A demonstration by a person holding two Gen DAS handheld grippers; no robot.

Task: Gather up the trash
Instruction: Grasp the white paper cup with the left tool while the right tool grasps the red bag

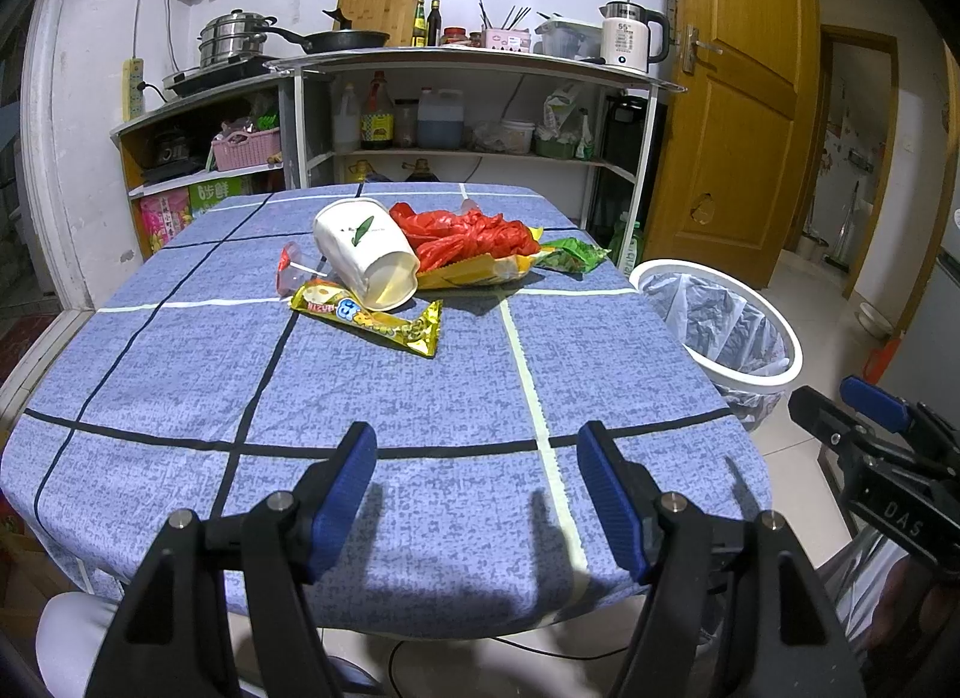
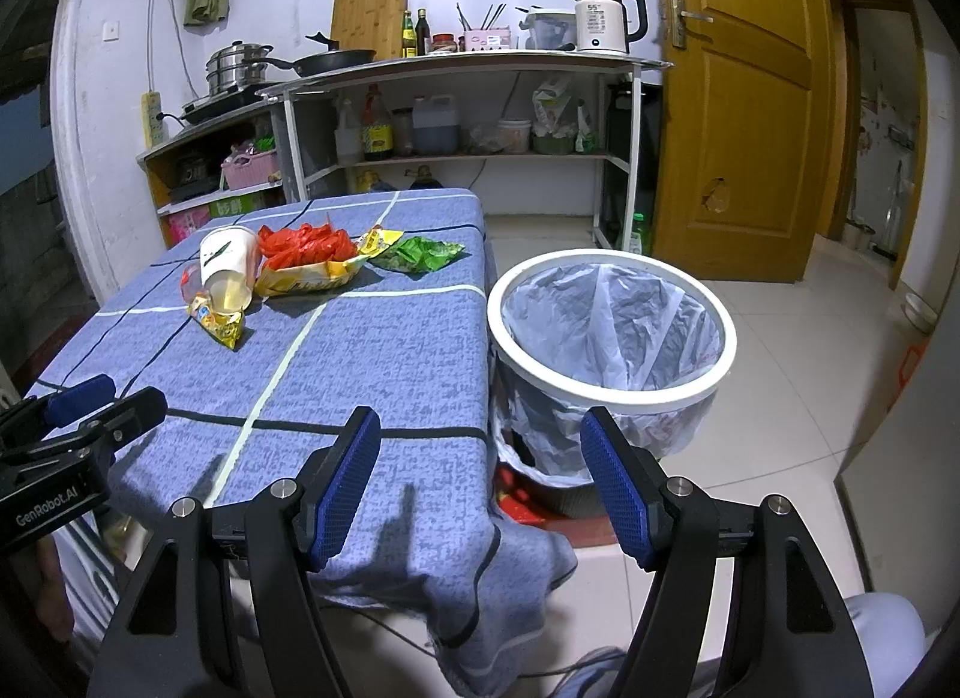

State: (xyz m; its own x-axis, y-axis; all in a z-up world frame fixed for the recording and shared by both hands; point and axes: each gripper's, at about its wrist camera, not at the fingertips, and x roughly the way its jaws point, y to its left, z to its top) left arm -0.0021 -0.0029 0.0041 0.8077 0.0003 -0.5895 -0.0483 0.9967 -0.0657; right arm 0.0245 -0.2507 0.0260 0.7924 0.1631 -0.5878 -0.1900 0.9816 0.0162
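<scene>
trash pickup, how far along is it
Nothing looks done: the white lined trash bin shows only its liner. Nothing is in hand; the left gripper and right gripper are open. Left on the table: white paper cup, red plastic bag, yellow snack wrapper, green wrapper.

A tipped cup (image 1: 367, 252) lies on the table (image 1: 420, 410), its mouth over a wrapper (image 1: 367, 318). A bag (image 1: 474, 236) lies right of it. The bin (image 1: 720, 326) stands on the floor beside the table's right edge.
</scene>
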